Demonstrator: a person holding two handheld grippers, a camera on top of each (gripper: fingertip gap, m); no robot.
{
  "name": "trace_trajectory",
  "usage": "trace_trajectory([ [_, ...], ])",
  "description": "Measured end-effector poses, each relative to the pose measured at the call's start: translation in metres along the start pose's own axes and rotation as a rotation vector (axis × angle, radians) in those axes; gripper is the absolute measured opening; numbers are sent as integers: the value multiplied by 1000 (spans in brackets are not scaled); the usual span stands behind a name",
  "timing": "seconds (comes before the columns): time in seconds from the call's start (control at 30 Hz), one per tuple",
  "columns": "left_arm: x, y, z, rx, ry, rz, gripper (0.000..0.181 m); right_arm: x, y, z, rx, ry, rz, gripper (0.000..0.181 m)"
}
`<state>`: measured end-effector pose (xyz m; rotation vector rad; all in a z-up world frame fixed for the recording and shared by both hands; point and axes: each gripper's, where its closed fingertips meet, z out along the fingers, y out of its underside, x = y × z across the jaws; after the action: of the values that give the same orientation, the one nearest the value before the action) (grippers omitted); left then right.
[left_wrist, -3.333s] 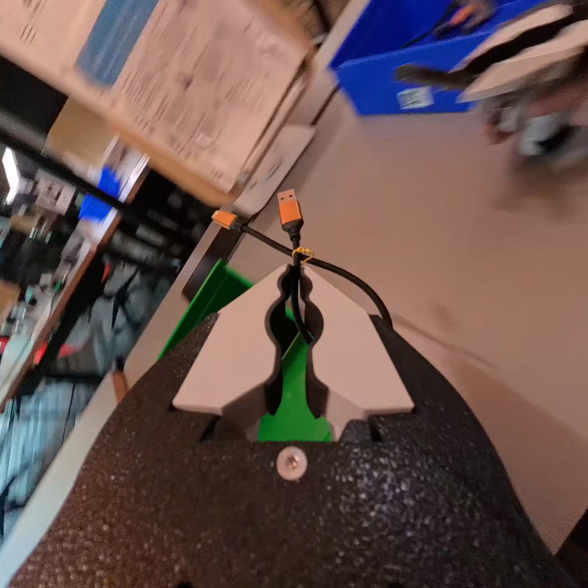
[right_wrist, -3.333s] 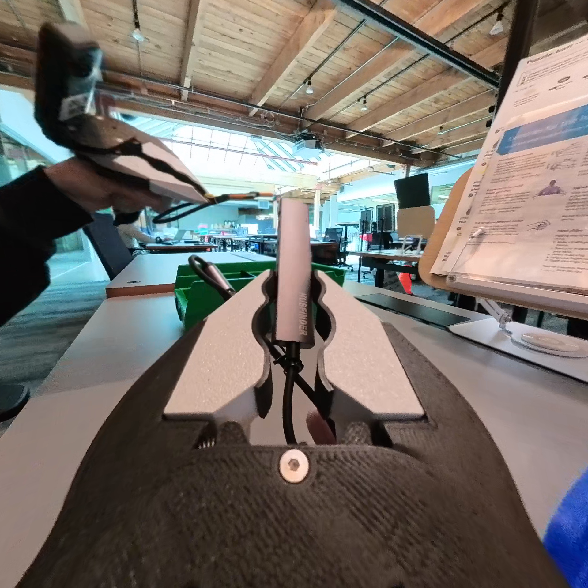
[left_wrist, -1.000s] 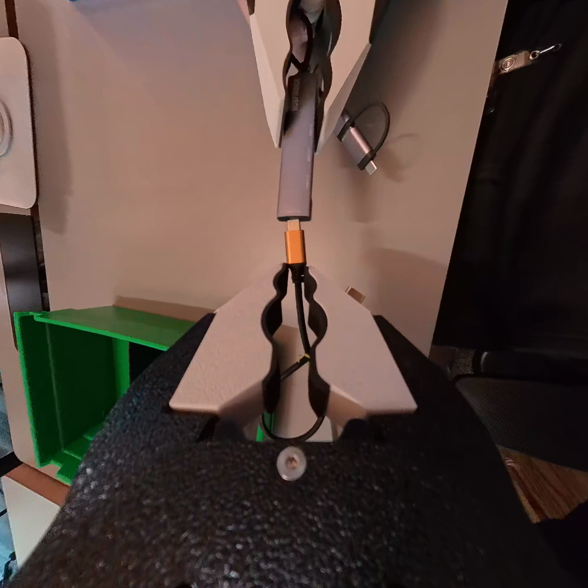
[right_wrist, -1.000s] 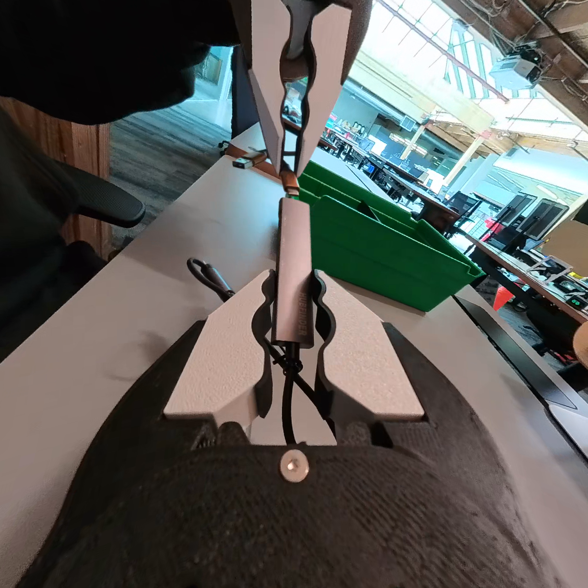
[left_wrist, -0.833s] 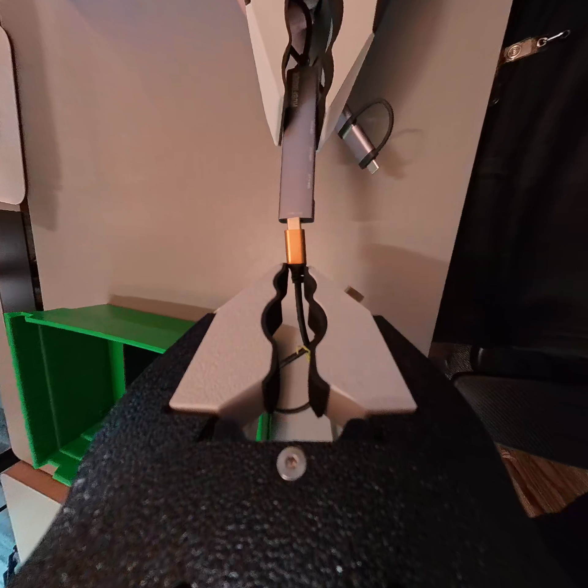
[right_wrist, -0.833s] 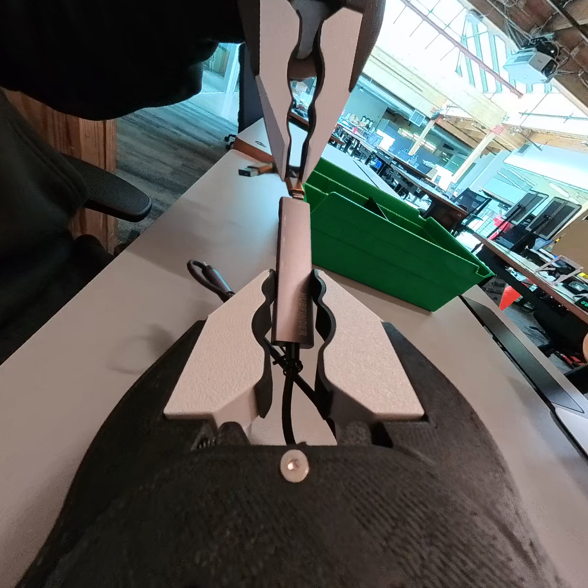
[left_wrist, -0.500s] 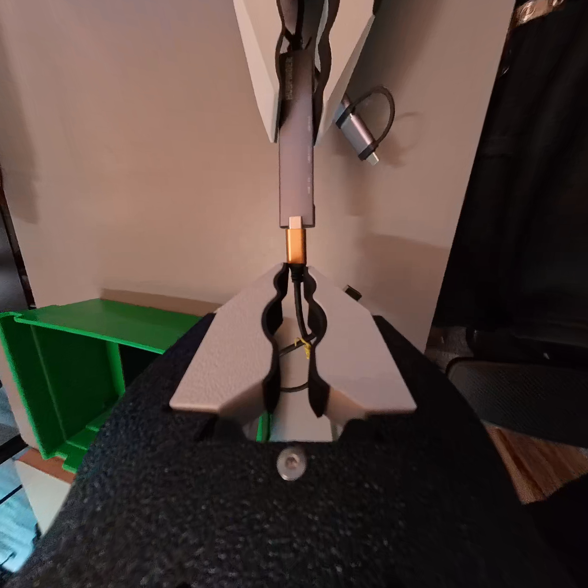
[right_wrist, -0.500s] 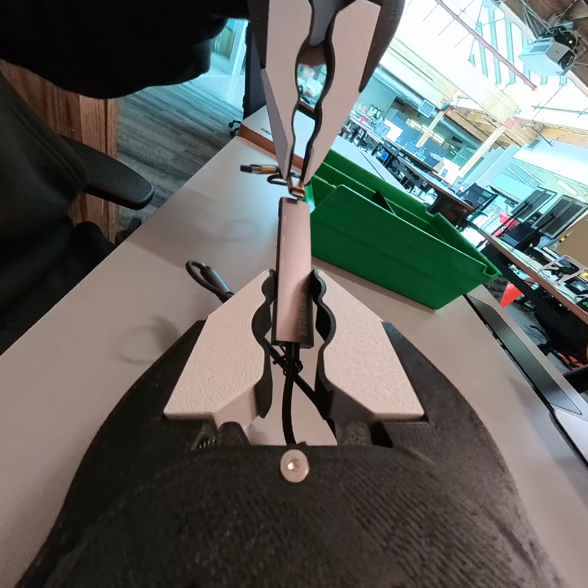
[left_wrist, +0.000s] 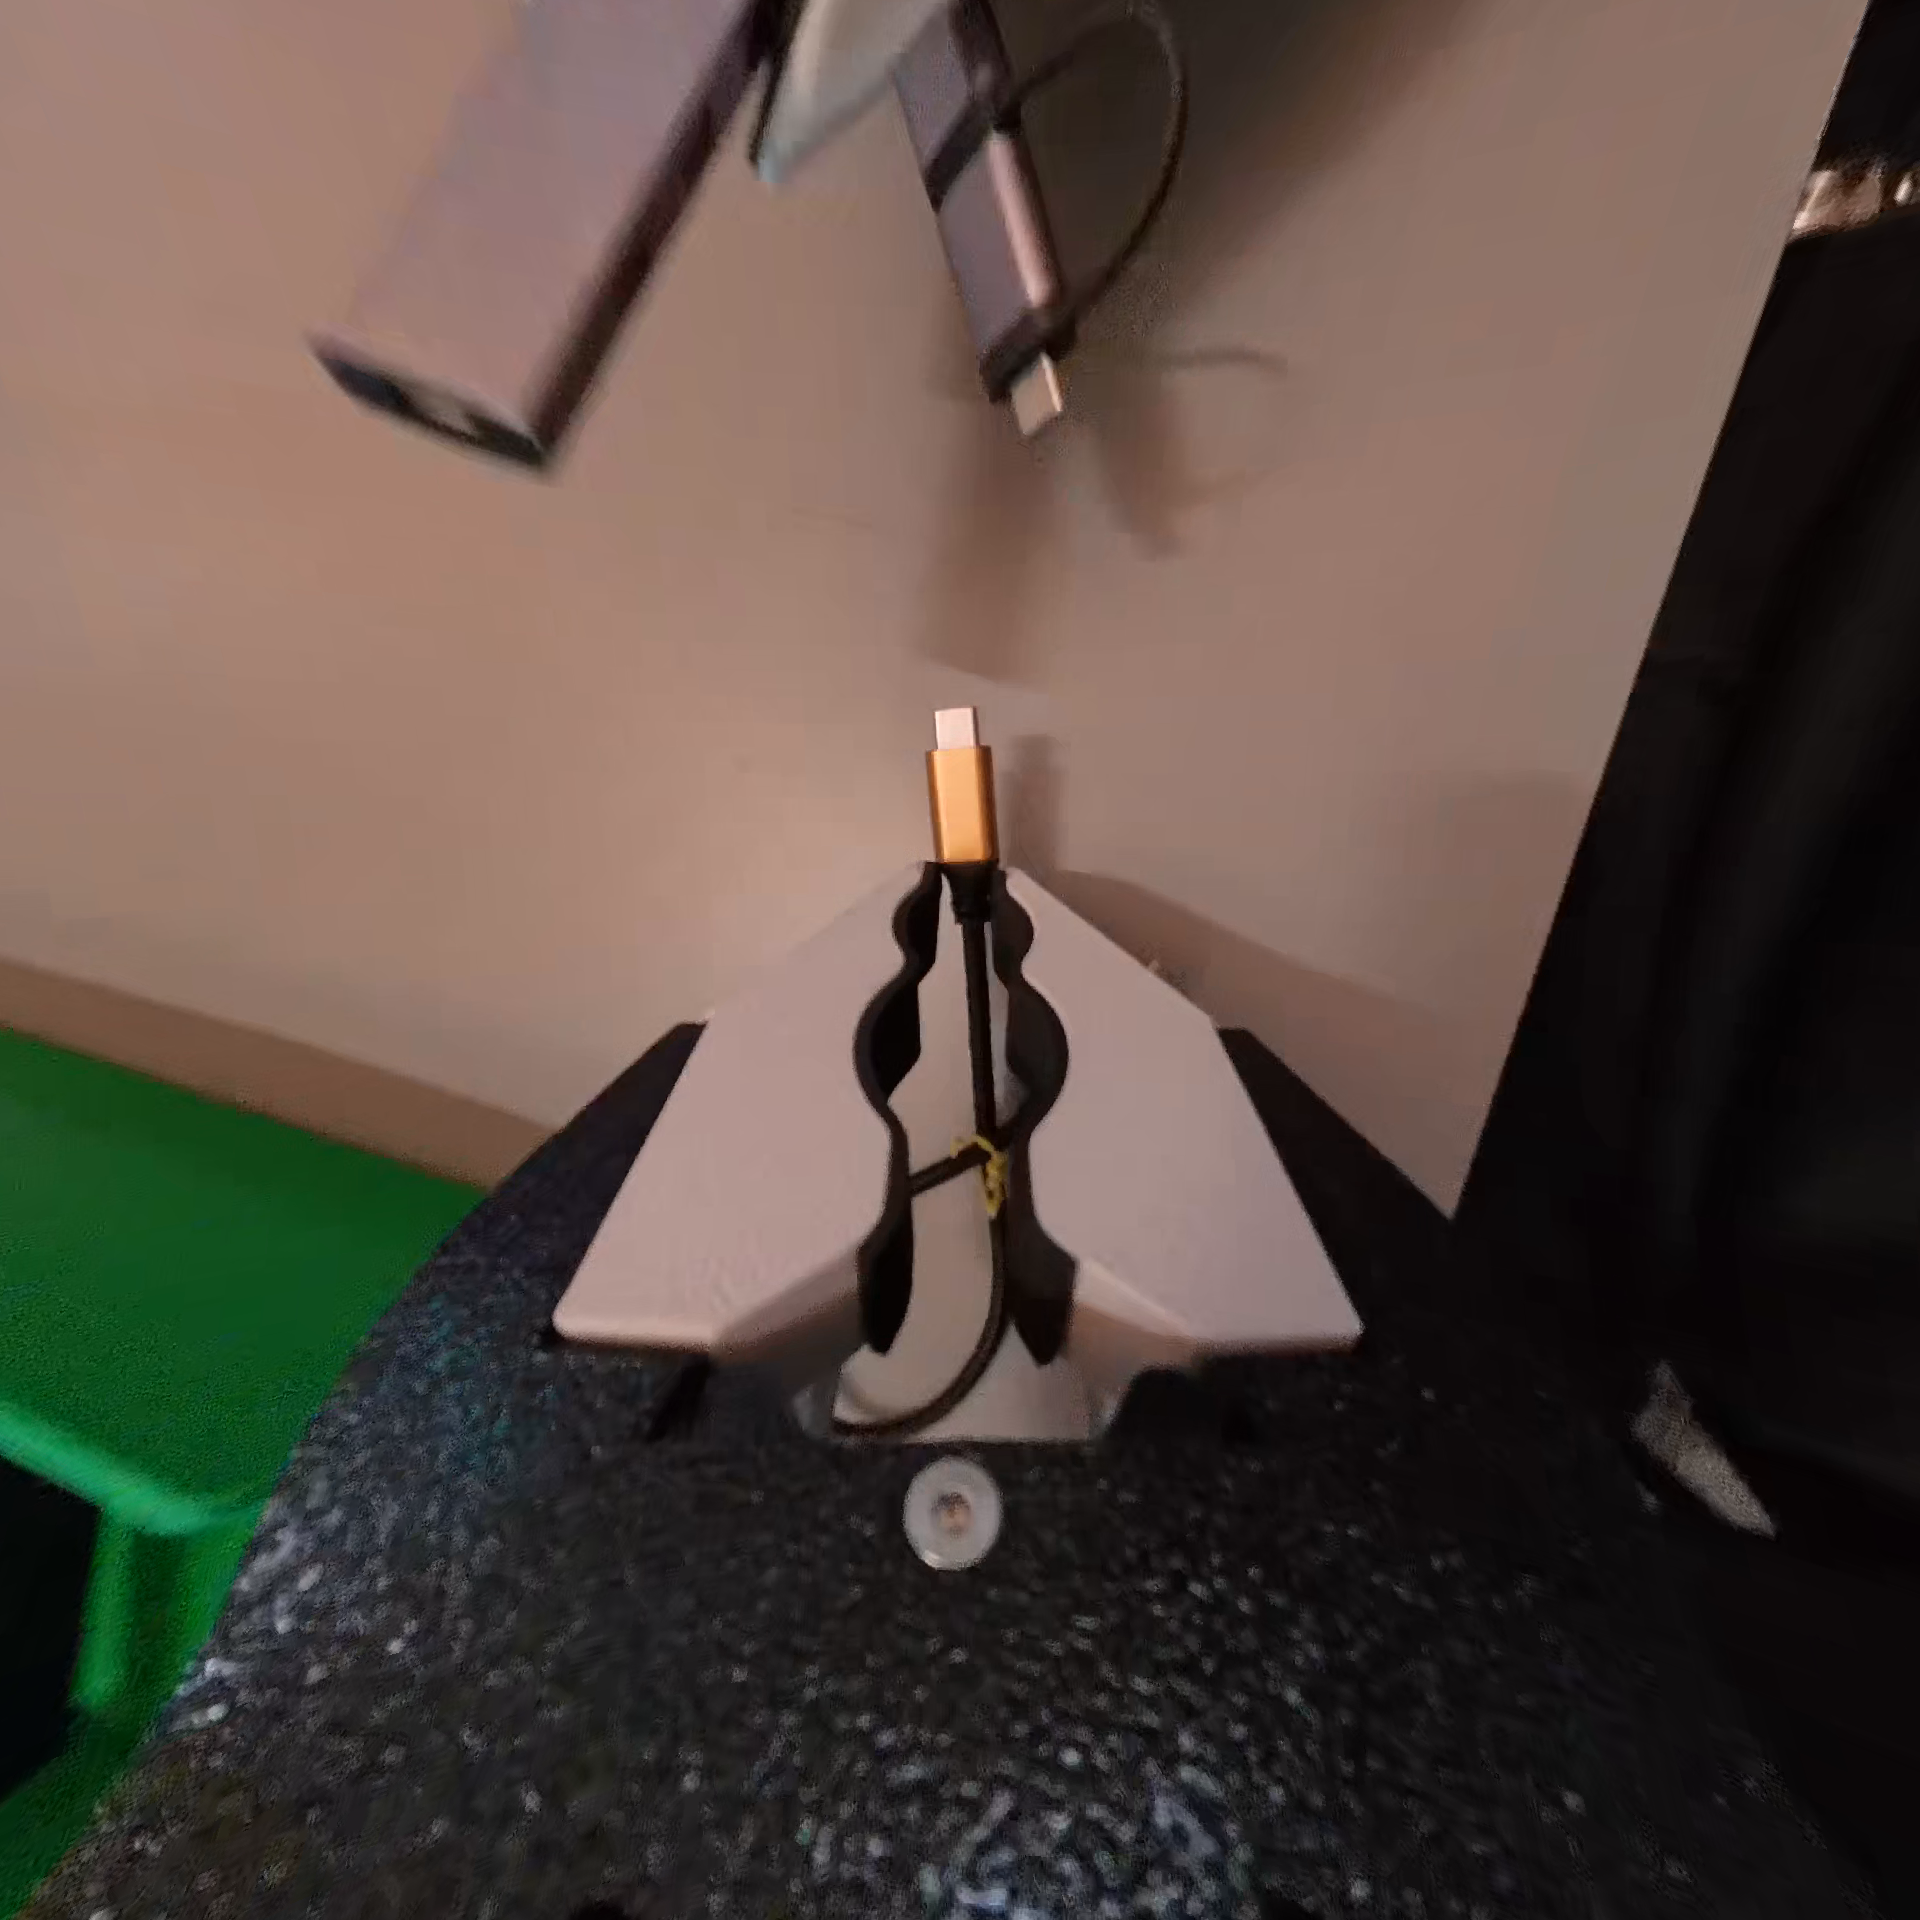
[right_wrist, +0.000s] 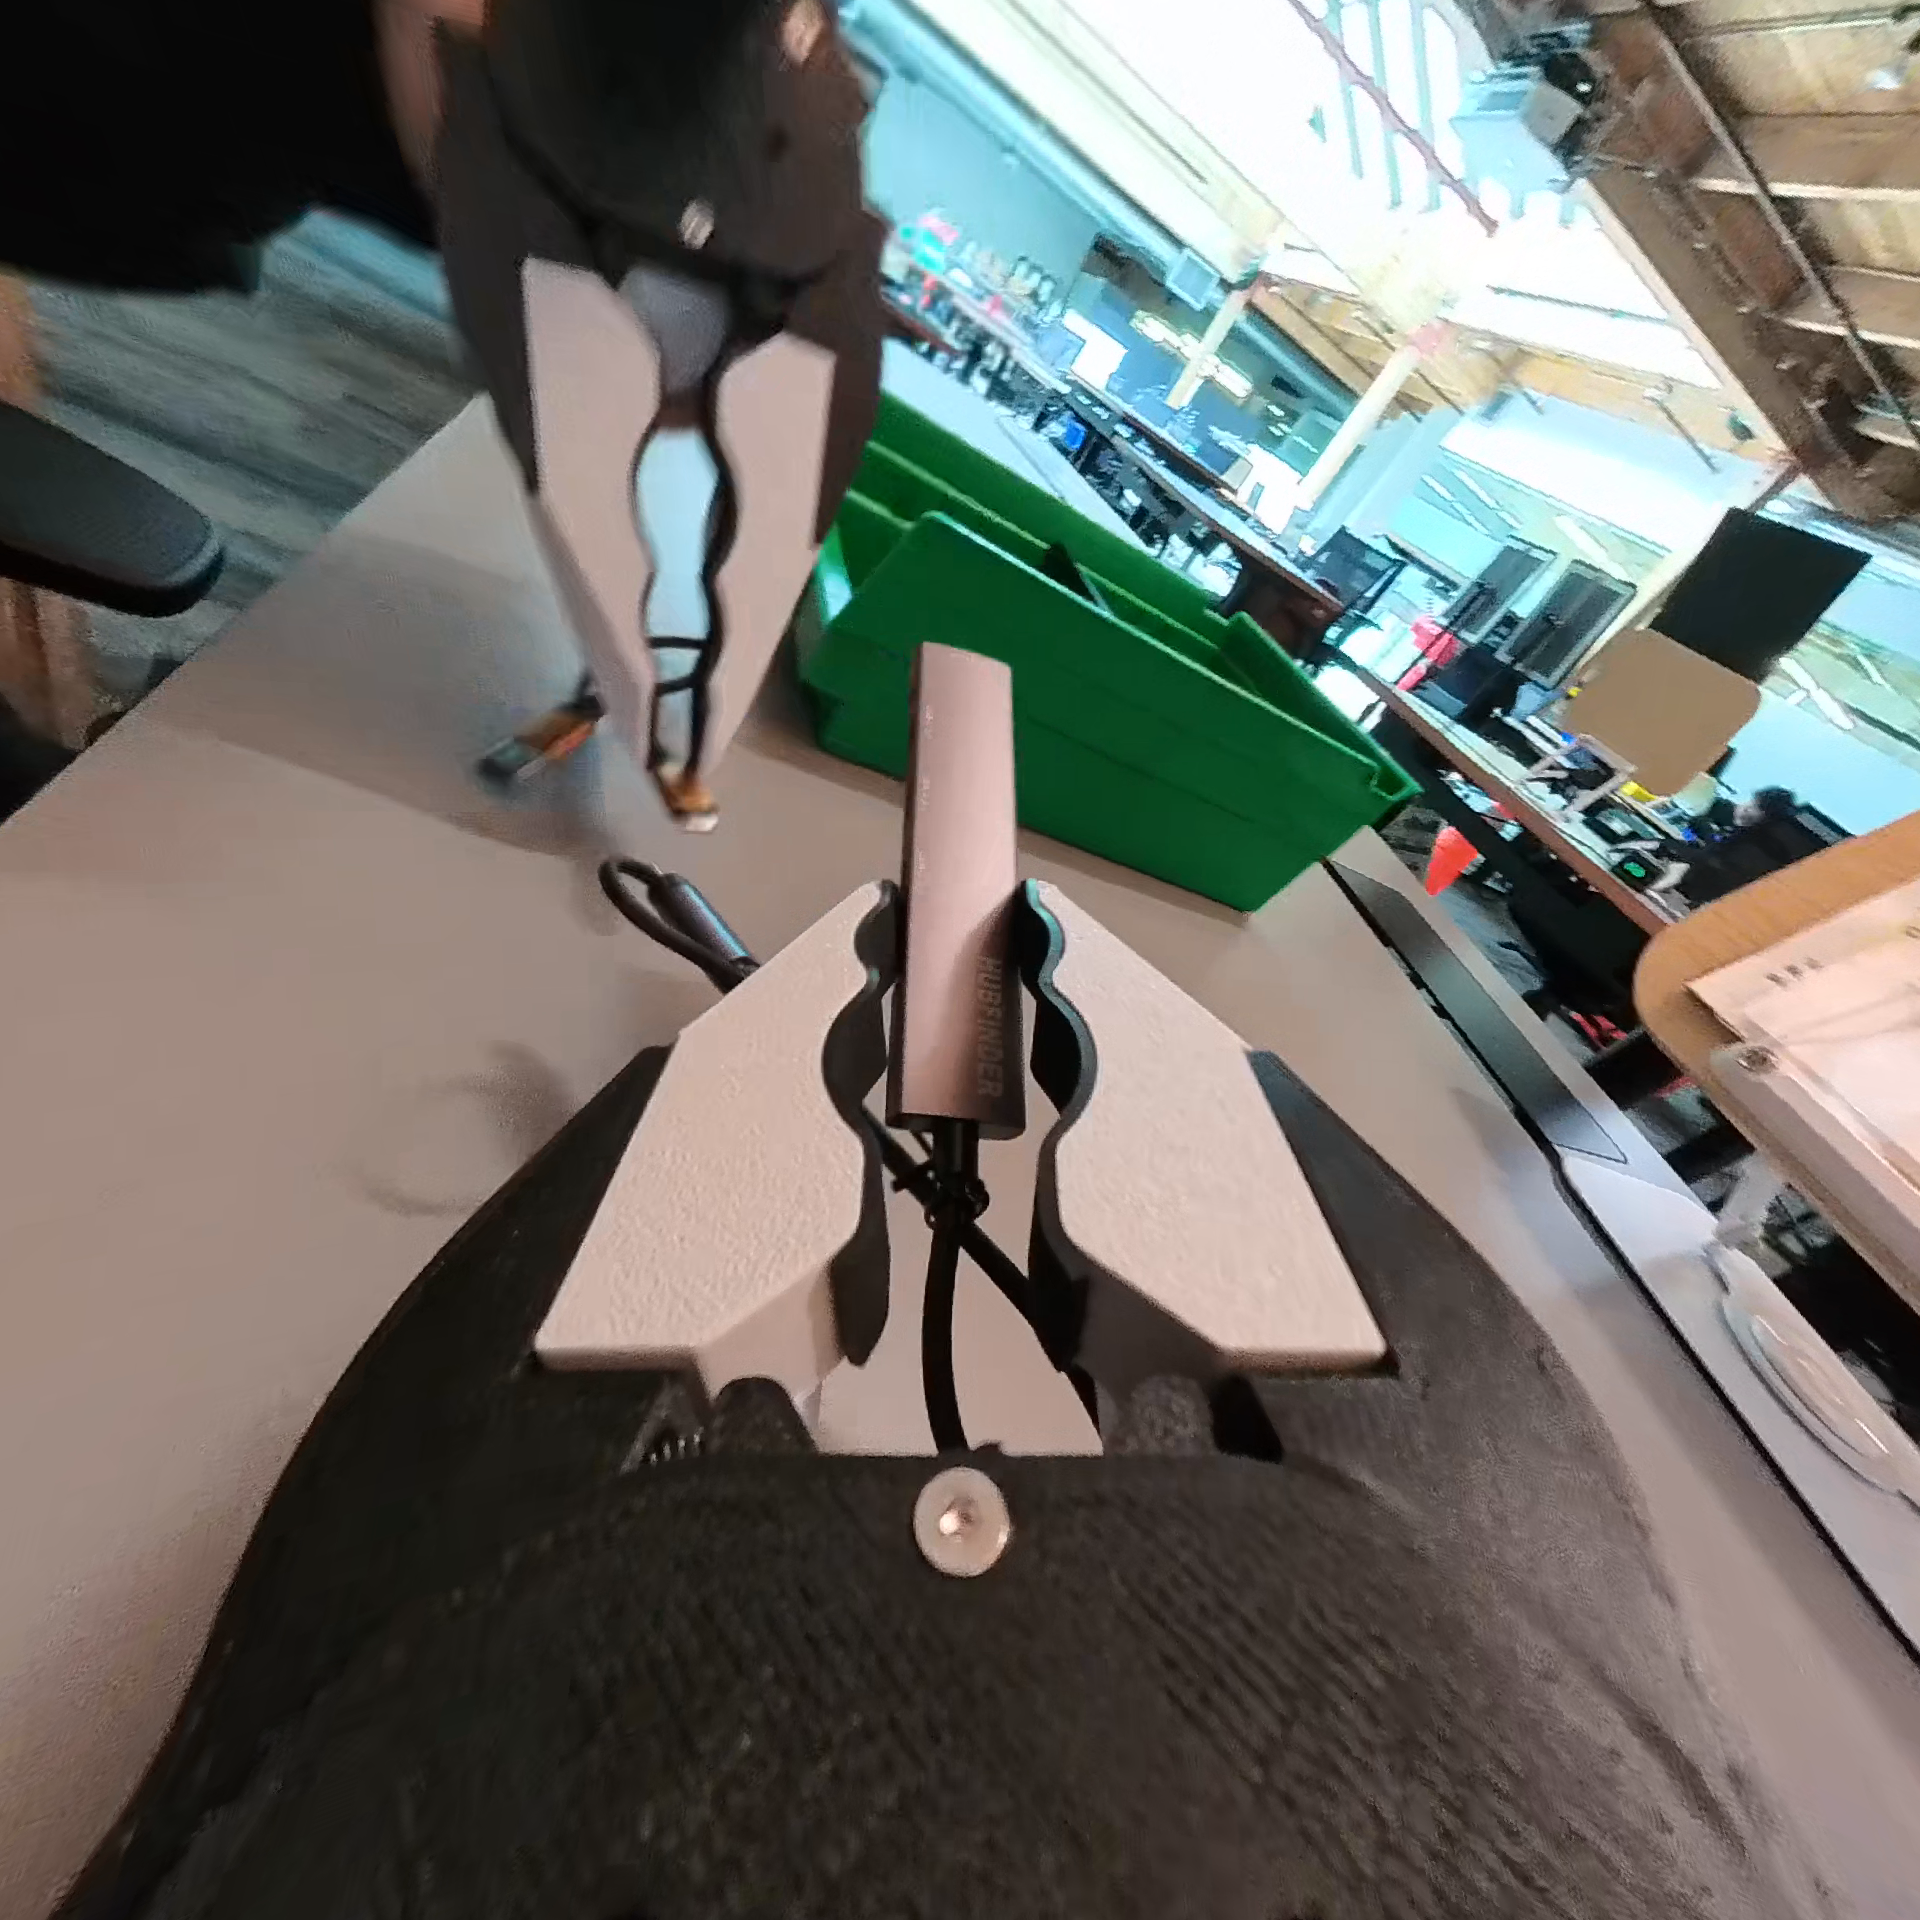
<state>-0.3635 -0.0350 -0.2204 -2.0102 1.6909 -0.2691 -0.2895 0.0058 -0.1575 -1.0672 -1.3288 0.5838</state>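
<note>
A slim grey USB hub (right_wrist: 961, 883) is clamped between the fingers of the right gripper (right_wrist: 956, 904). It stands up past the fingertips toward 12 o'clock, and its black lead (right_wrist: 951, 1299) runs back between the fingers toward 6 o'clock. The lead's grey plug (right_wrist: 691, 920) loops out at 10 o'clock from the fingertips, just above the pale table (right_wrist: 260, 987).

The left gripper (left_wrist: 964, 868) is closed on a thin black cable (left_wrist: 977, 1029), just behind an orange-sleeved USB-C plug (left_wrist: 961, 795) that pokes out past the fingertips toward 12 o'clock. A yellow tie (left_wrist: 987, 1164) binds the cable between the fingers.

Plug and hub are apart. In the left wrist view the hub (left_wrist: 540, 239) hangs blurred at 11 o'clock, tilted, well clear of the plug. In the right wrist view the left gripper (right_wrist: 681, 774) hangs at 11 o'clock from the hub, fingers pointing down over the table. The cable's other orange connector (right_wrist: 545, 743) seems to lie on the table just beside it, though blur makes this uncertain.

A green plastic bin (right_wrist: 1091, 727) sits on the table behind the hub, at 1 o'clock. A dark-sleeved arm (right_wrist: 156, 125) reaches in at the top left. A stand holding printed sheets (right_wrist: 1818, 1039) rises at 3 o'clock.
</note>
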Motion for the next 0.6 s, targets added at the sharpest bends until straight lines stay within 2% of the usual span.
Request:
trace_trajectory([
  [0.03, 0, 1, 6, 48, -2, -26, 7, 4, -1, -2, 10, 19, 10, 21],
  [0.23, 6, 9, 18, 224, -7, -55, 10, 13, -3, -6, 37, 61, 44, 21],
  [0.37, 1, 19, 12, 194, -68, -97, 19, 13, -4, -6, 38, 60, 44, 21],
  [0.6, 6, 15, 16, 196, -36, -158, 9, 9, -3, -4, 28, 44, 29, 21],
])
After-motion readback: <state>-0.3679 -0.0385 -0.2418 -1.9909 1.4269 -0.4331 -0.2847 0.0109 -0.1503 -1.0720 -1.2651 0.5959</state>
